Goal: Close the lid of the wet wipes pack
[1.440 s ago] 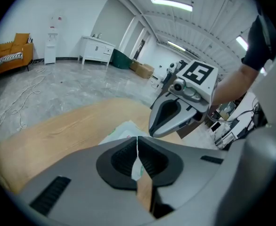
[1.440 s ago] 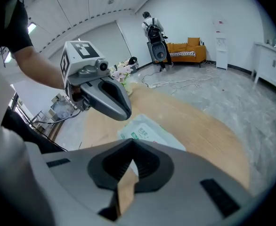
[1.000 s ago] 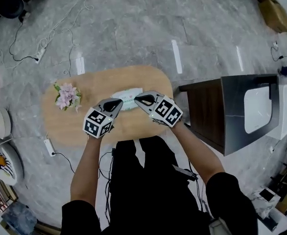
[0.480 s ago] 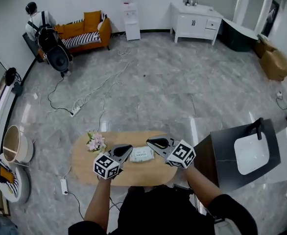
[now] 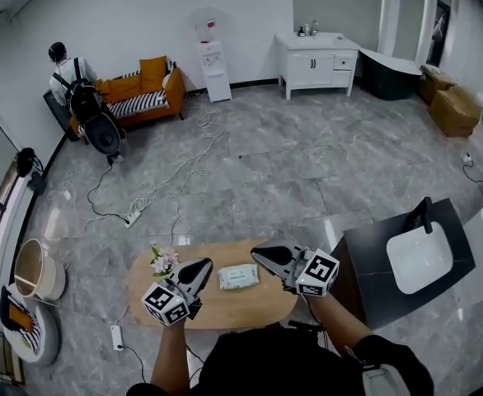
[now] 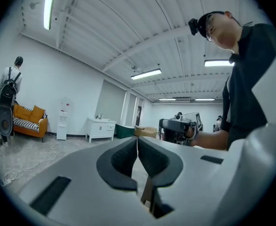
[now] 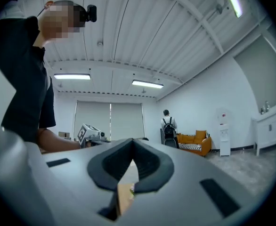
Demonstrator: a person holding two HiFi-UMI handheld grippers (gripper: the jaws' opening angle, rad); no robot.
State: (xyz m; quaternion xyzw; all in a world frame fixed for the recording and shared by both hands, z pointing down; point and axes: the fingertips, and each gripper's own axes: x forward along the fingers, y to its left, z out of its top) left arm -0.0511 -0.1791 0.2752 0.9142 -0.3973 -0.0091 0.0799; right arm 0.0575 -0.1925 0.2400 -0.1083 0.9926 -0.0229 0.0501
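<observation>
The wet wipes pack (image 5: 238,277) lies flat in the middle of the oval wooden table (image 5: 225,308); whether its lid is down is too small to tell. My left gripper (image 5: 203,263) hovers just left of the pack, my right gripper (image 5: 256,252) just right of it, neither touching it. Both point level over the table toward the room. In the left gripper view the left gripper (image 6: 137,145) is shut on nothing, and the right gripper (image 6: 177,127) shows beyond it. In the right gripper view the right gripper (image 7: 132,147) is also shut and empty, with the left gripper (image 7: 91,133) at its left.
A small flower bunch (image 5: 163,260) sits on the table's left end. A dark cabinet with a white sink (image 5: 406,258) stands close on the right. Cables (image 5: 163,184) and a power strip (image 5: 117,337) lie on the floor. A person with a backpack (image 5: 68,77) stands by an orange sofa (image 5: 143,89).
The head view has tipped up from straight down onto the table to take in the room. Both grippers have moved apart, off the pack, to either side of it.
</observation>
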